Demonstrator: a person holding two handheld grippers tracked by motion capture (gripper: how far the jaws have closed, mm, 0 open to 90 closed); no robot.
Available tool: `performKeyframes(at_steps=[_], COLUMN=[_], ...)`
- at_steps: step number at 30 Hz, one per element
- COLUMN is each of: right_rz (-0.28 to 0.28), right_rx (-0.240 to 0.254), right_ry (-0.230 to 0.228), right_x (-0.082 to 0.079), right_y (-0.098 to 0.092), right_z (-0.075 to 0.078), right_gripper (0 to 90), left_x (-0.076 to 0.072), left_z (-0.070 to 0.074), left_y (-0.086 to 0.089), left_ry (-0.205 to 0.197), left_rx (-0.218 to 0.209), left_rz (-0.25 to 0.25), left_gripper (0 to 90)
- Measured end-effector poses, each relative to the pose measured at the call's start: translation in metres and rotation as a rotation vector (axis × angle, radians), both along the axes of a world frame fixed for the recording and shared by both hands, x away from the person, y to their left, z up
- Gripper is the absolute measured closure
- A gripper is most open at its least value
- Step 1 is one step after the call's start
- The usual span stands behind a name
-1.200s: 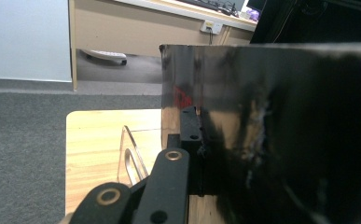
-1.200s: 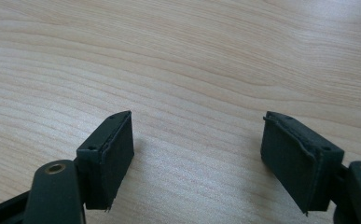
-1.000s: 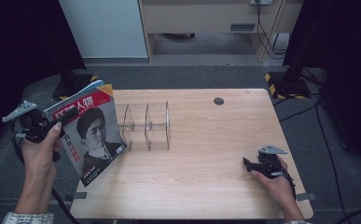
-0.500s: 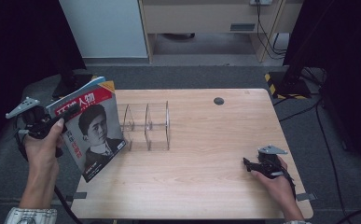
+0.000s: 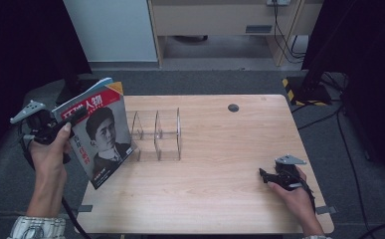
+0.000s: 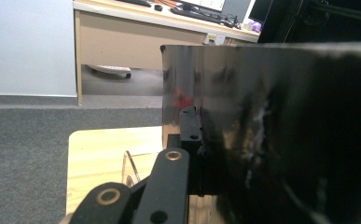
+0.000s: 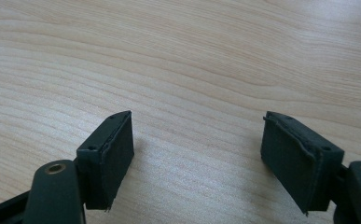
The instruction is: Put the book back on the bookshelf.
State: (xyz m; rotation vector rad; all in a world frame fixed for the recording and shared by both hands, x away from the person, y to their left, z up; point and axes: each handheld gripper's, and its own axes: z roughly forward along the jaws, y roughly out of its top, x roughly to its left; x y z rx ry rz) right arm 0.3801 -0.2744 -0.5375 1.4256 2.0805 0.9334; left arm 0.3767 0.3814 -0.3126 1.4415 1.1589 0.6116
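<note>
The left gripper [image 5: 55,130] has its jaws clamped on a thin, floppy, glossy magazine [image 5: 100,132] at the desk's [image 5: 230,174] left edge, best pinched near its spine; the right gripper's [image 5: 267,177] jaws stand wide, empty.

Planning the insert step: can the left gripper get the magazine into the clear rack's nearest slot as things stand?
Probably yes. The left gripper holds the magazine upright at the table's left edge, beside the clear rack. The slots look empty, and the right gripper rests far off.

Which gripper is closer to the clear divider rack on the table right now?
Left. The left gripper holds the magazine just beside the clear rack; the right gripper rests open near the table's far right edge.
</note>
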Motion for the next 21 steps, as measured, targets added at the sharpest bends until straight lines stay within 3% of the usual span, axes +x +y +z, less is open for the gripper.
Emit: performKeyframes(at_steps=[21], right_rz=[0.001], right_rx=[0.000], right_ry=[0.000], right_x=[0.000], right_y=[0.000], right_z=[0.000], right_gripper=[25.6], left_x=[0.019], left_z=[-0.011], left_y=[-0.009], left_ry=[-0.017], left_rx=[0.038], left_rz=[0.047], left_gripper=[86.5])
